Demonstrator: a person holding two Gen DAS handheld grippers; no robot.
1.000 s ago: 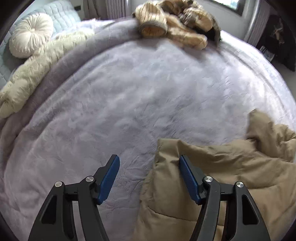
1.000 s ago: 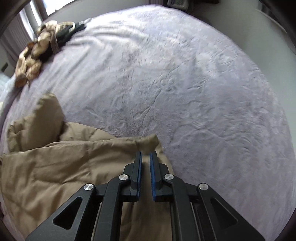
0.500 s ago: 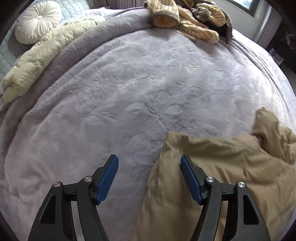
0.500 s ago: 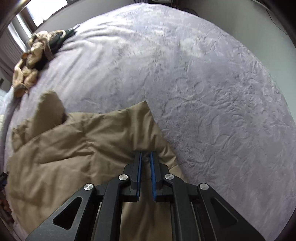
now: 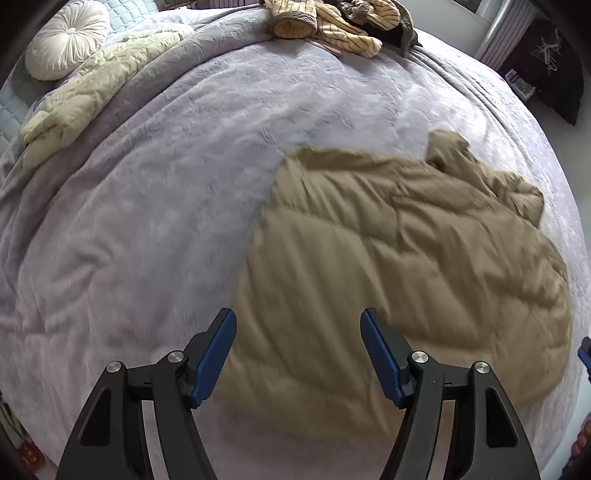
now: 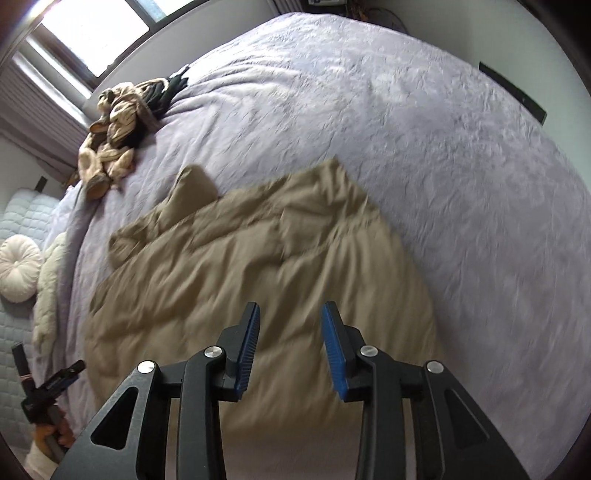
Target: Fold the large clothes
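Left tongs [image 5: 298, 347]: blue pads spread wide, nothing between them; they hang above the near edge of the garment.
Right tongs [image 6: 290, 343]: jaws have just been opening, now apart with no cloth between the pads, held above the garment's near part.
Tan padded jacket [image 5: 406, 266]: lies spread on the bed, quilted, rumpled toward 1 o'clock in the left wrist view; in the right wrist view [image 6: 258, 258] it fills the middle, one corner pointing to 12 o'clock.
Bed cover [image 5: 155, 206]: lilac, textured, under the jacket on all sides.
Striped clothes pile [image 5: 332, 22]: at 12 o'clock in the left view, well apart from the jacket; at 10 o'clock in the right view [image 6: 114, 122].
Round white cushion [image 5: 66, 38]: at 10 o'clock, by the head of the bed.
Cream quilted garment [image 5: 92, 92]: just below the cushion, along the cover's edge.
Window [image 6: 96, 33]: bright, at 11 o'clock in the right view.
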